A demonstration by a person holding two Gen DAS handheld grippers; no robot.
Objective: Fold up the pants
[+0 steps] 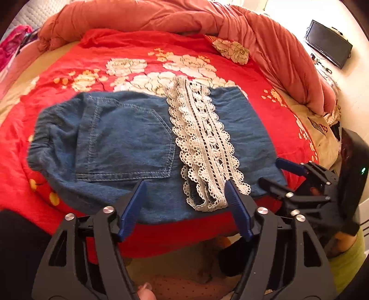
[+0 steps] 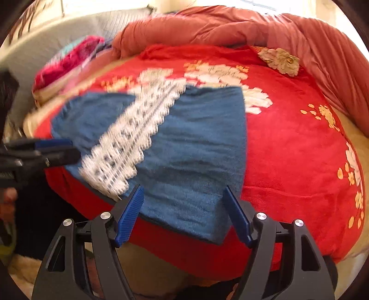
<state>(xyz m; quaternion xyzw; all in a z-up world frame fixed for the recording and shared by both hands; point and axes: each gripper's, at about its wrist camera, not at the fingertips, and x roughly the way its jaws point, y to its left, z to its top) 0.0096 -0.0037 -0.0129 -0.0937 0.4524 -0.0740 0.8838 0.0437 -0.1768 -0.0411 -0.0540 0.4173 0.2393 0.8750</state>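
Note:
Blue denim pants (image 1: pixel 129 140) lie folded on the red floral blanket (image 1: pixel 138 53), back pocket up, with a white lace trim (image 1: pixel 205 147) running across them. My left gripper (image 1: pixel 186 188) is open and empty, just above the near edge of the pants. My right gripper (image 2: pixel 183 192) is open and empty over the near right corner of the pants (image 2: pixel 198 147). It also shows in the left wrist view (image 1: pixel 279 172) at the pants' right edge. The lace (image 2: pixel 136 136) is blurred in the right wrist view.
A bunched salmon duvet (image 1: pixel 184 16) lies along the far and right side of the bed. A pink cloth (image 2: pixel 69 57) sits at the far left. A dark monitor (image 1: pixel 328 43) stands on the right. The bed edge drops off just below the pants.

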